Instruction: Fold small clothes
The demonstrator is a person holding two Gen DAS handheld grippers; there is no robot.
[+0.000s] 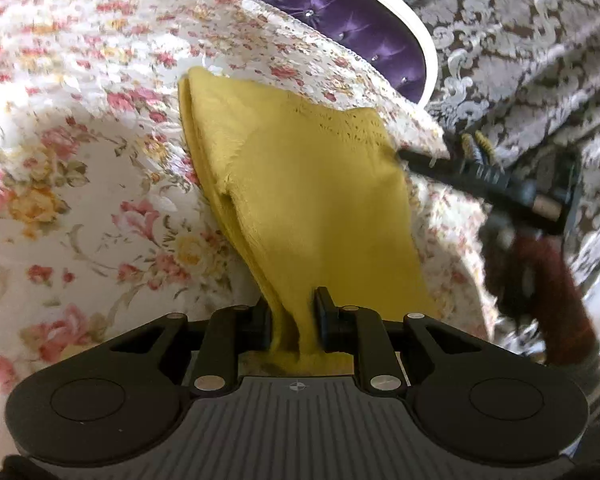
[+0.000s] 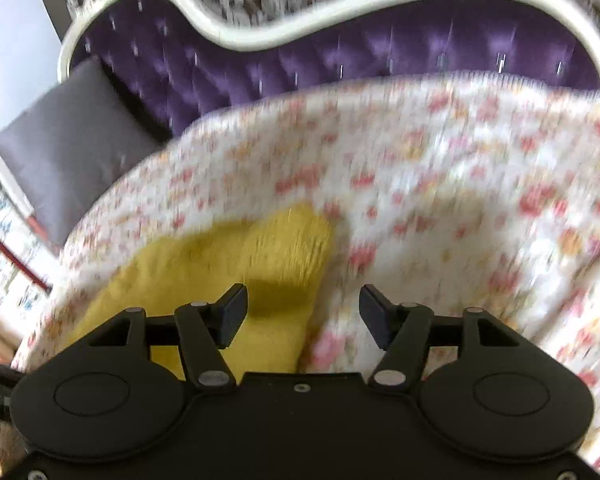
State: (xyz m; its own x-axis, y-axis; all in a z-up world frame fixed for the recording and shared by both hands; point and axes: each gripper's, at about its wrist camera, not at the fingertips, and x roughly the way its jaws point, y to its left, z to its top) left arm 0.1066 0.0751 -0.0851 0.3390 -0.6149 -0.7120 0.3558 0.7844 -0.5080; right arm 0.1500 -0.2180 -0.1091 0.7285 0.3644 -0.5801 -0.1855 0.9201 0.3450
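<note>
While left gripper (image 1: 294, 320) jaws pinch yellow garment (image 1: 300, 184) end, long axis runs ahead over floral bed cover (image 1: 80, 160); right gripper (image 2: 303, 312) jaws open, empty, garment just left, nearer free edge.

Floral bedspread (image 1: 80, 184) over the bed, a yellow knit garment (image 1: 300, 184) partly on it, folded double.

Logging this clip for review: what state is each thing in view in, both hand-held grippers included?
Yellow knit garment: folded over, one end lifted, the rest on the bed.
Left hand-held gripper: shut on the garment's near end.
Right hand-held gripper: open, nothing between its pads, garment below it.
Floral bedspread: spread over the bed, rumpled.
Grey pillow: leaning against the purple tufted headboard.
</note>
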